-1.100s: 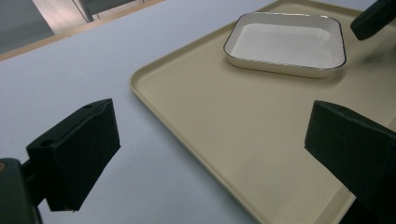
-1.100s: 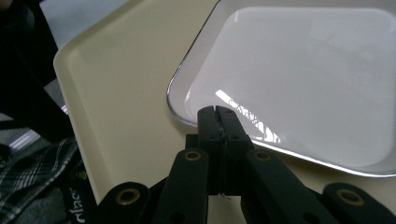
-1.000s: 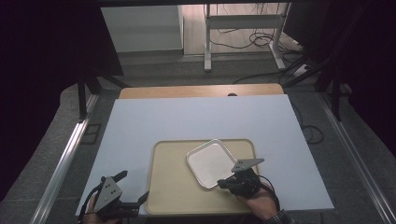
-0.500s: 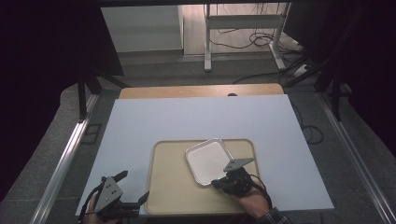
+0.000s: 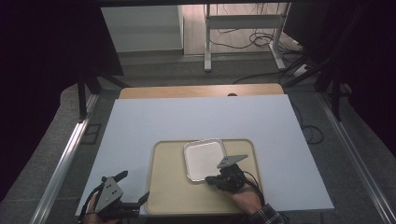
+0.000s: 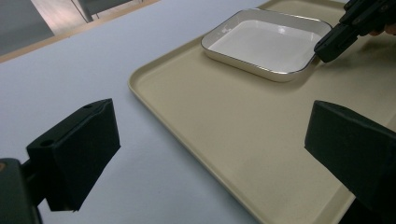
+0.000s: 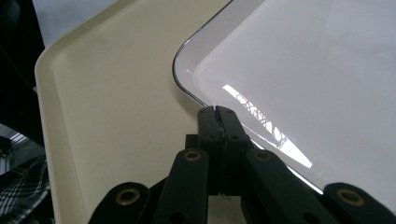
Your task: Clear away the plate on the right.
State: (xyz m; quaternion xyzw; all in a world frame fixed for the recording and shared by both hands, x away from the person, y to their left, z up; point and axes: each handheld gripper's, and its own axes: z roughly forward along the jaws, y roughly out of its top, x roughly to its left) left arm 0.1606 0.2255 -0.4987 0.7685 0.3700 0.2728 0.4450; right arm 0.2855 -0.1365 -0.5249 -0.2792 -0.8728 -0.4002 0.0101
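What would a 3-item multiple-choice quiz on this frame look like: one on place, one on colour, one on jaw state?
1. Where is the white dish?
A. on the beige tray
B. on the bare table
C. on the floor

2. What colour is the tray?
A. blue
B. beige
C. black

3. How do the right gripper jaws stand?
A. wide open
B. closed on the dish rim
C. closed on a cable

Key: 1 A, the dish sits inside the tray's rim; 2 B, beige in every view; 3 B, the right gripper view shows the jaws pinched at the rim.

A white dish (thin dark rim) sits on a beige tray over a pale blue-grey table.
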